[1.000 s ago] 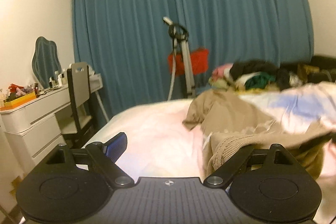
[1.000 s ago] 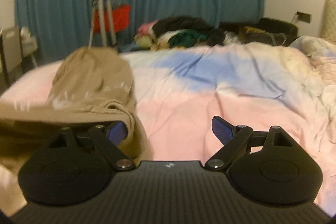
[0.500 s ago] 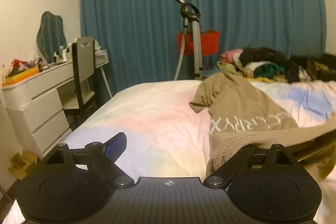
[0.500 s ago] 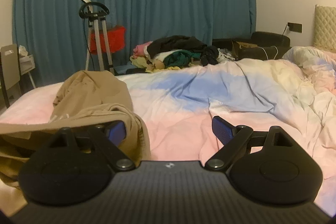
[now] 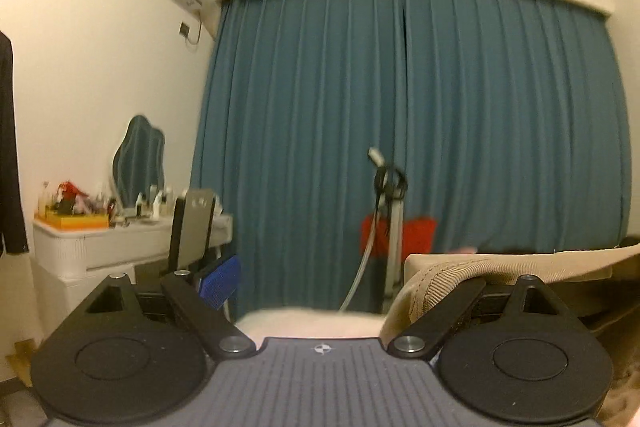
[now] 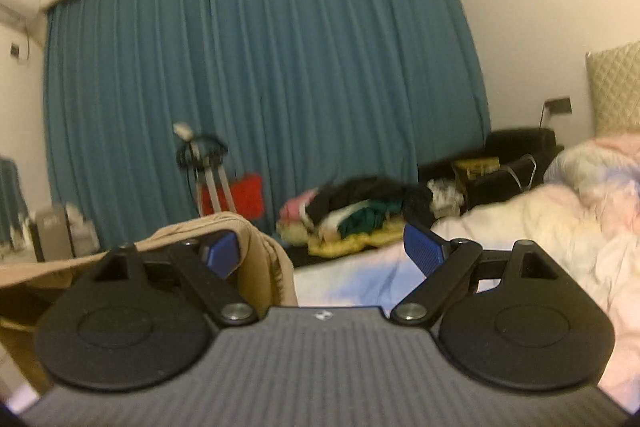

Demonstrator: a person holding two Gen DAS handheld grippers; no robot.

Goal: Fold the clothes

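Both cameras look out level across the room at the blue curtain (image 5: 400, 131), and a tan garment (image 5: 480, 263) is slung between the two tools. On the left gripper (image 5: 352, 283) the fingers stand wide apart: the ribbed hem drapes over the right-hand finger and hides its pad, while the blue pad of the left-hand finger (image 5: 221, 279) sits bare with nothing against it. Same story mirrored on the right gripper (image 6: 324, 255): fingers spread, the tan cloth bunched over and around the left-hand finger, the right-hand pad (image 6: 424, 253) clear above the pink and blue duvet (image 6: 520, 223). So the cloth looks hooked, not pinched, and that seems the weak spot. Judging by this, a clean fold wants the two tools level and the edge taut between them, with no jerks that slide the fabric off those single fingers.
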